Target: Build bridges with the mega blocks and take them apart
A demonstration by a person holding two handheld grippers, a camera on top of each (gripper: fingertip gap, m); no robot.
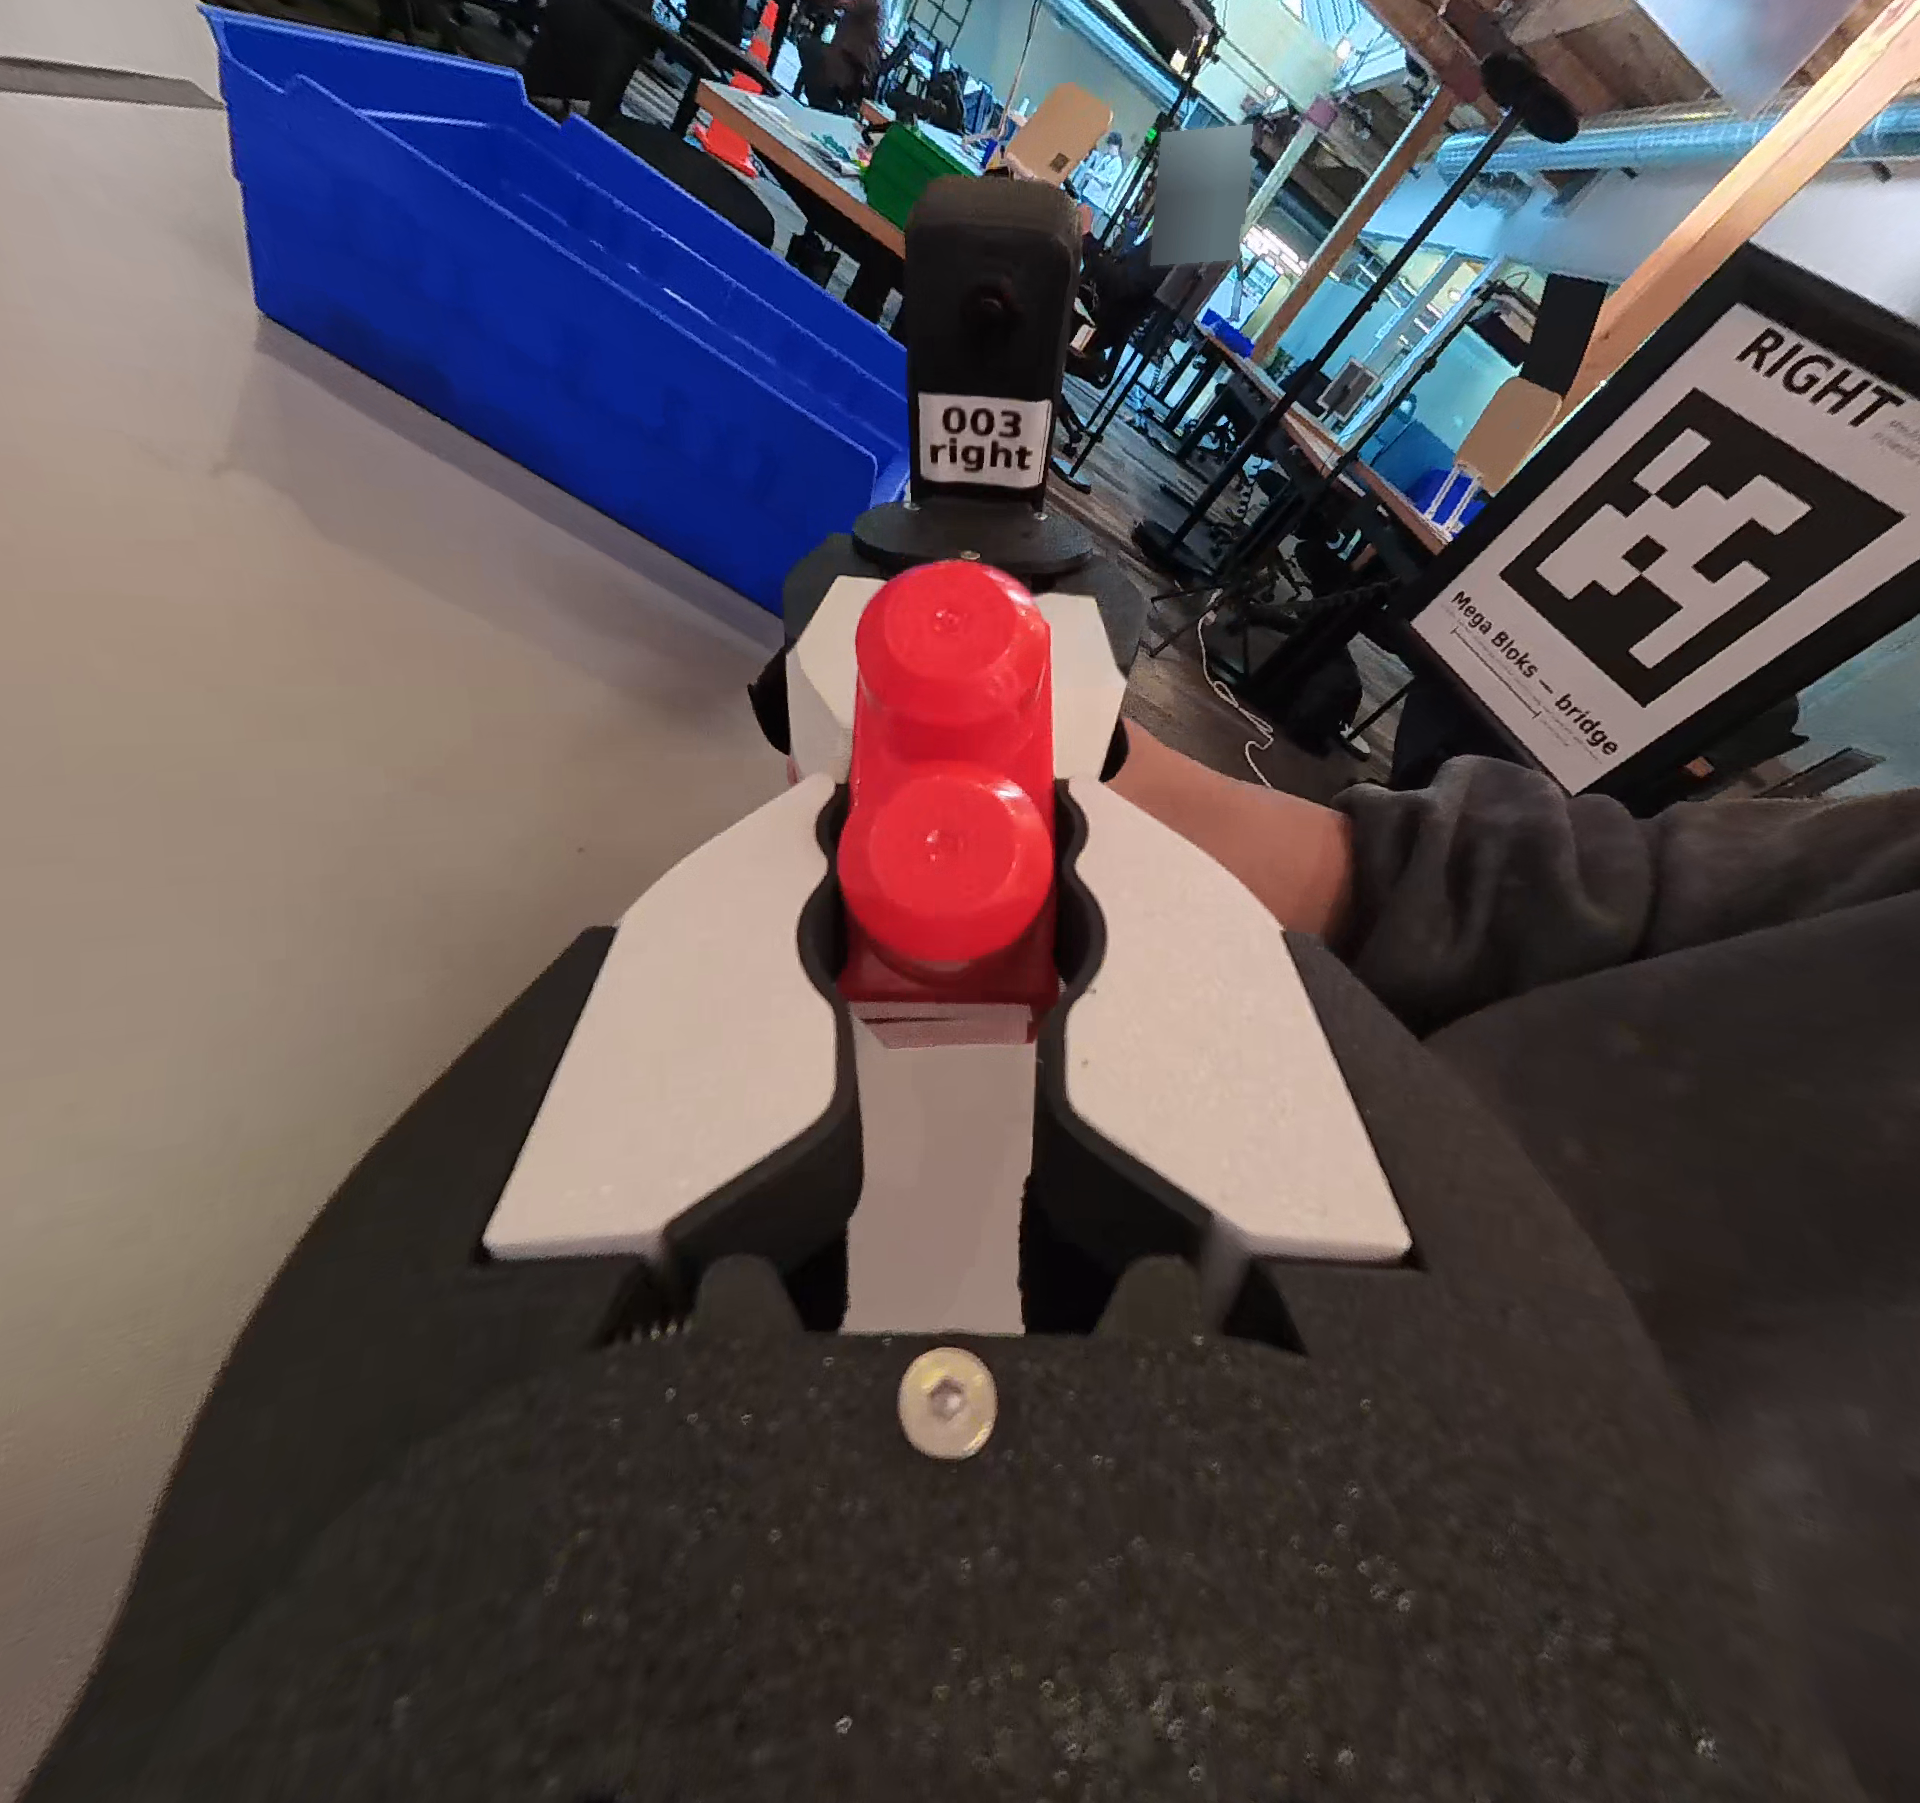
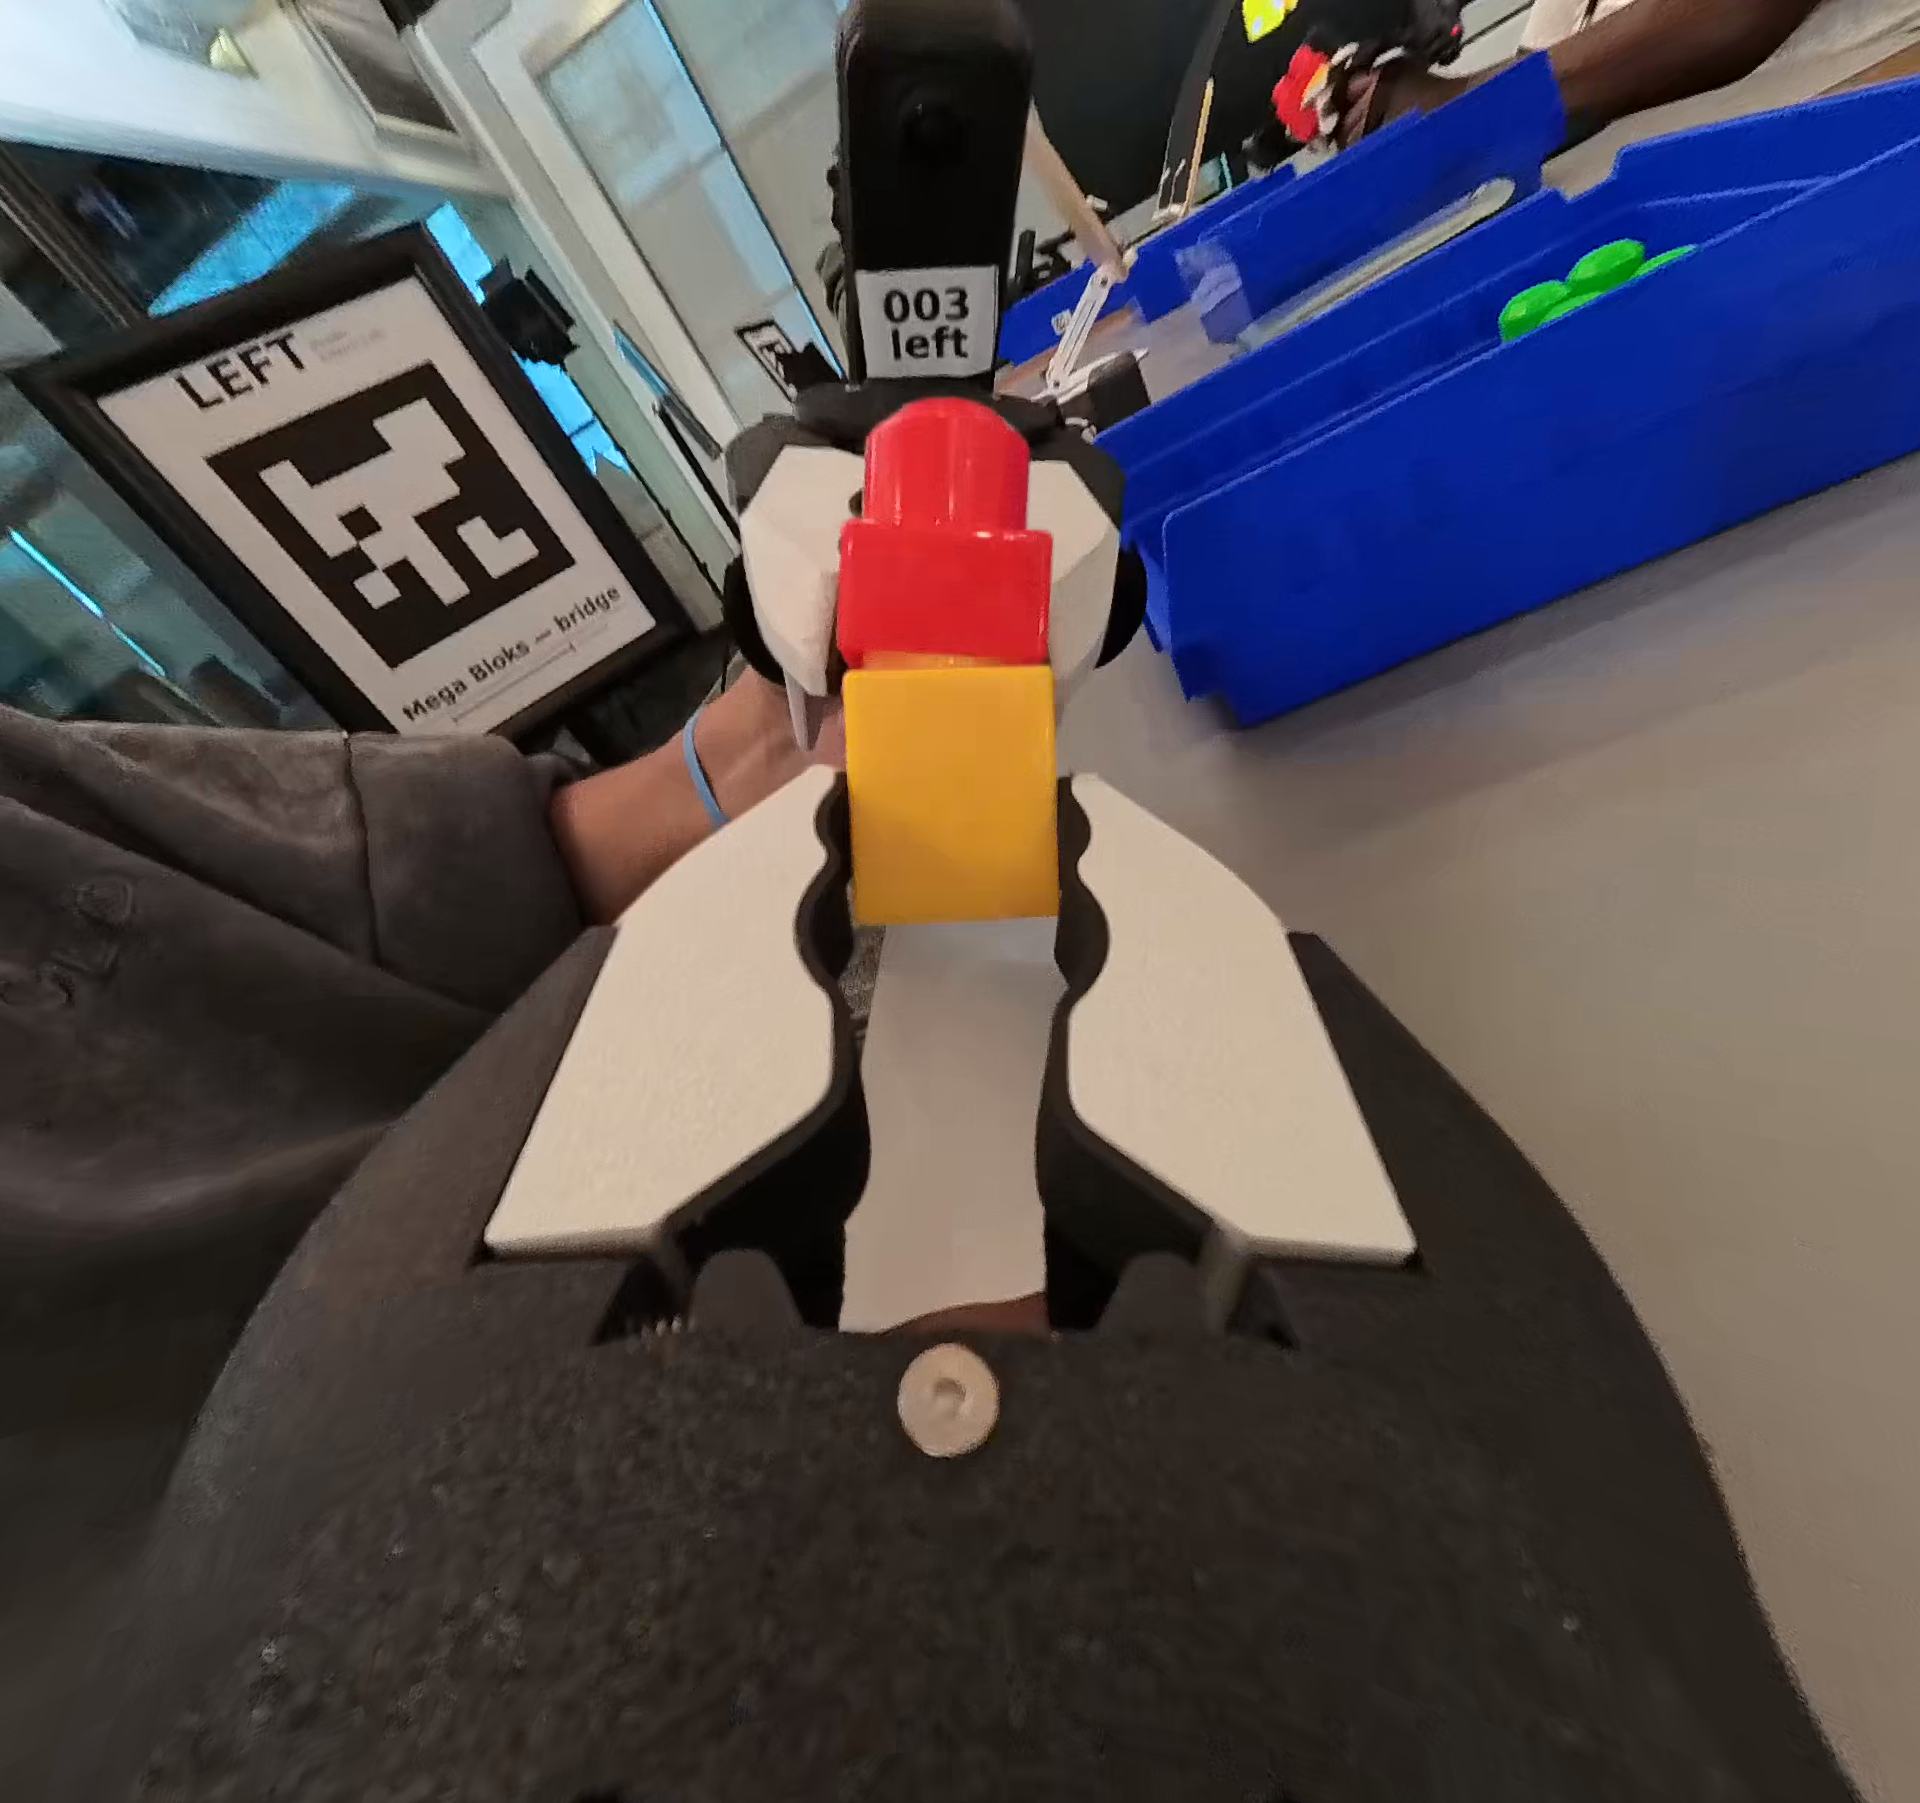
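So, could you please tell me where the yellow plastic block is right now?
In the right wrist view, centre frame, the yellow plastic block sits clamped between the right hand-held gripper fingers, joined to the red plastic block.

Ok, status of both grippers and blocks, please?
Left hand-held gripper shut on red block. Right hand-held gripper shut on yellow block. Blocks joined. Nothing between.

Red block joined to yellow block, held in the air between two grippers

The red block [image 1: 940,797] is a glossy two-stud piece, its round studs in a row along the left gripper's [image 1: 945,880] fingers, which pinch its sides. In the right wrist view it sits stud-up on the yellow block [image 2: 951,797], a plain smooth-sided cube with a thin gap at the seam. The right gripper [image 2: 951,854] clamps the yellow block's sides. Both blocks are clear of the bench.
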